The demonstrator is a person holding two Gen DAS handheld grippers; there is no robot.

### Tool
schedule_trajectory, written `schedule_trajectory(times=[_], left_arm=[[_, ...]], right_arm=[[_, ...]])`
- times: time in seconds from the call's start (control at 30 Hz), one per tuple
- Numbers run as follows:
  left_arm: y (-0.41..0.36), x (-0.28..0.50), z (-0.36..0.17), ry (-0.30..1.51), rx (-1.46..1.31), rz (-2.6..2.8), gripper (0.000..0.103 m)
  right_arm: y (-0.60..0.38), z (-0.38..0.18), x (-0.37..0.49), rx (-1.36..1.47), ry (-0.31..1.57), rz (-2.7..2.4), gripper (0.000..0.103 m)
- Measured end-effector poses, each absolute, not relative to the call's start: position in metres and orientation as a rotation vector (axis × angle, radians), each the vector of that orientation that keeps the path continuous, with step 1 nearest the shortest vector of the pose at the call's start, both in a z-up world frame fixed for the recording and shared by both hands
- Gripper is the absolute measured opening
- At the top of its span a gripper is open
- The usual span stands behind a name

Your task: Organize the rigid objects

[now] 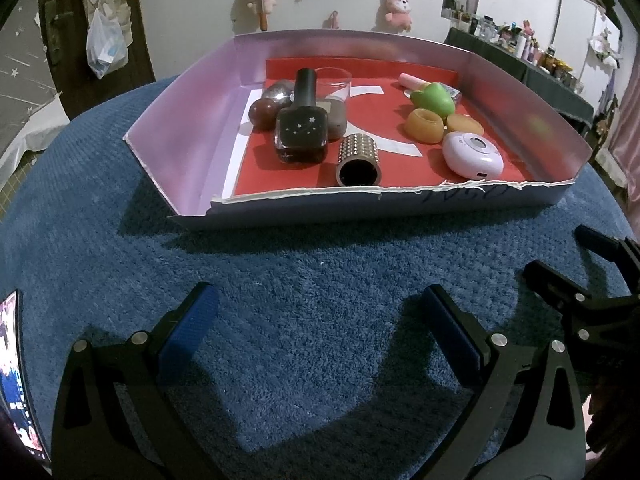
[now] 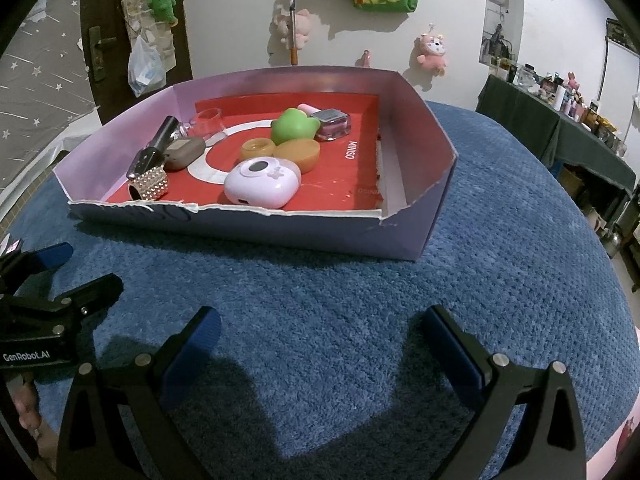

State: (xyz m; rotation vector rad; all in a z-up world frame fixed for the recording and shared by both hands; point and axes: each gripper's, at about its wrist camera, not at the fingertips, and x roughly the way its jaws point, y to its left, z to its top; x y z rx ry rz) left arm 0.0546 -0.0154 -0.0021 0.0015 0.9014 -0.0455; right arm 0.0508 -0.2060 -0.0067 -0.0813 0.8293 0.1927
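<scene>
A purple cardboard box (image 1: 188,132) (image 2: 420,152) with a red floor sits on the blue carpeted table. Inside lie a black nail-polish bottle (image 1: 302,128) (image 2: 158,140), a studded gold cylinder (image 1: 357,160) (image 2: 149,186), a lilac oval device (image 1: 473,155) (image 2: 262,182), orange rings (image 1: 425,125) (image 2: 258,149), a green toy (image 1: 434,98) (image 2: 294,126), a brown ball (image 1: 264,114) and a clear cup (image 1: 332,82) (image 2: 208,122). My left gripper (image 1: 320,320) is open and empty over the carpet in front of the box. My right gripper (image 2: 320,340) is open and empty too, beside it.
The blue carpet (image 1: 320,264) (image 2: 500,260) covers the round table around the box. A phone screen (image 1: 12,368) lies at the left edge. Plush toys hang on the wall behind; a cluttered dark shelf (image 2: 560,120) stands at right.
</scene>
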Motion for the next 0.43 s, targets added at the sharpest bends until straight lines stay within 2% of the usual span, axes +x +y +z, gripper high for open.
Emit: schedule_trajectory(times=[0.43], left_arm=[[-0.0167,0.0551,-0.0011,0.902,0.001,-0.04,0.103]], right_arm=[[-0.2059,-0.0068,0.0508,-0.082,0.83,0.192,0.103]])
